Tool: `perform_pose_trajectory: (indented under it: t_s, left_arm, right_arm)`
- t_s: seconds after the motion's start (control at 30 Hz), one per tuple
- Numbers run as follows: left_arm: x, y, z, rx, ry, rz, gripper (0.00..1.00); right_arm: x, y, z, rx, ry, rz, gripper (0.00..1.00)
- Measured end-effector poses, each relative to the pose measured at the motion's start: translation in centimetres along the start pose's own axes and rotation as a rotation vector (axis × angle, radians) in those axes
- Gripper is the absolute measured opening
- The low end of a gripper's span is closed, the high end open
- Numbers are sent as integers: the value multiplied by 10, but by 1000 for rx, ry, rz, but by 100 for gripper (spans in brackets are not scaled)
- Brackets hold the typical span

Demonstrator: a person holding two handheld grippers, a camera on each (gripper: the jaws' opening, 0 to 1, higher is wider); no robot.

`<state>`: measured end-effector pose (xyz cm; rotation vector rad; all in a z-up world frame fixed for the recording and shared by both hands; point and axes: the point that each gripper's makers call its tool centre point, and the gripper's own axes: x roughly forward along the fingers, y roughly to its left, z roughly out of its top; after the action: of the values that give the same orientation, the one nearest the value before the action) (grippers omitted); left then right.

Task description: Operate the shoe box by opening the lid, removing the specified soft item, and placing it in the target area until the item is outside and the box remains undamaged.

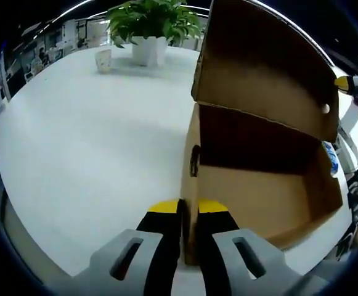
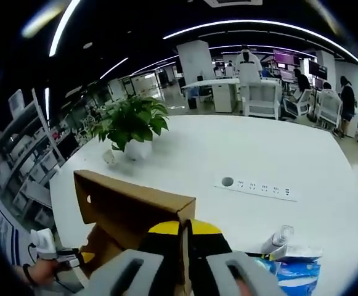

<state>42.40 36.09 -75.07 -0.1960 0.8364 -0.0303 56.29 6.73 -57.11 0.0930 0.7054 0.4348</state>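
Left gripper [image 1: 189,209] at bottom centre of its view, jaws pinched on the near wall edge of the box [image 1: 262,203], which takes up the right half of the frame. Lid [image 1: 271,74] is up, at upper right; what shows of the box interior looks bare cardboard. The soft item can't be made out. Right gripper [image 2: 185,231] at bottom centre of its view, jaws clamped on the lid's [image 2: 132,206] edge. Plant [image 2: 131,126] sits at mid-left on the white table [image 2: 277,160], power strip [image 2: 259,187] right of centre, blue pack [image 2: 292,268] at lower right.
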Motion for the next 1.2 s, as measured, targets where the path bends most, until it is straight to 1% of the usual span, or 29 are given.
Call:
perform_pose_trajectory:
  t_s: [0.2, 0.3, 0.63, 0.8, 1.03, 1.2]
  left_arm:
    - [1, -1, 0, 9, -1, 2, 6]
    - [1, -2, 0, 7, -3, 8, 6]
    - [2, -1, 0, -1, 2, 13, 6]
    - [2, -1, 0, -4, 0, 10, 6]
    - [1, -1, 1, -21, -11, -17, 7]
    - [1, -2, 0, -27, -25, -42, 8]
  right_arm:
    - [-10, 1, -9, -7, -5, -5, 0]
    - [-14, 1, -14, 10, -14, 3, 0]
    - [-24, 7, -19, 6, -38, 3, 0]
    - [-32, 11, -26, 13, -43, 23, 0]
    - [-42, 17, -36, -9, -63, 14, 0]
    - [-49, 21, -43, -3, -81, -1, 0]
